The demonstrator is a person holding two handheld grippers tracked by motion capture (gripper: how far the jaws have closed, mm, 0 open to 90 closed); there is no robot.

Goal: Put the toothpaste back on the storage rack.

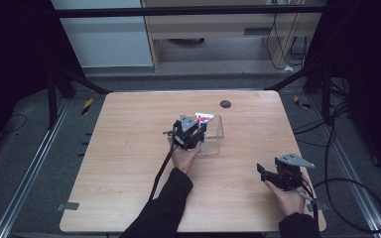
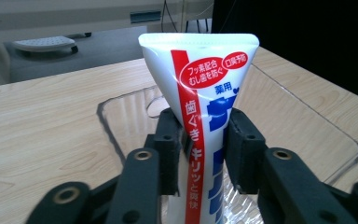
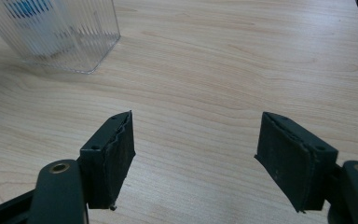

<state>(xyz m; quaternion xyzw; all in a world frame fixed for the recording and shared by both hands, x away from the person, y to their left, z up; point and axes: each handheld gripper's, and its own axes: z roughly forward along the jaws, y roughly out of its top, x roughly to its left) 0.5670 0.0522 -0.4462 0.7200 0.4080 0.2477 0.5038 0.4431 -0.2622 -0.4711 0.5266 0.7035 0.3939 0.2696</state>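
left gripper [image 2: 200,151]: jaws flank toothpaste tube [image 2: 200,88], grip loosening
right gripper [image 3: 196,154]: wide, empty
risk: tube could topple in clear bin [image 1: 217,130]

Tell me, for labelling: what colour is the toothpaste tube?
White toothpaste tube with a red stripe and blue lettering; clearest in the left gripper view.

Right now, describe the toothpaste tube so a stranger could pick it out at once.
Near the middle of the wooden table stands a clear plastic bin. The tube stands upright in it, between the left gripper jaws: white, with a red stripe and blue lettering.
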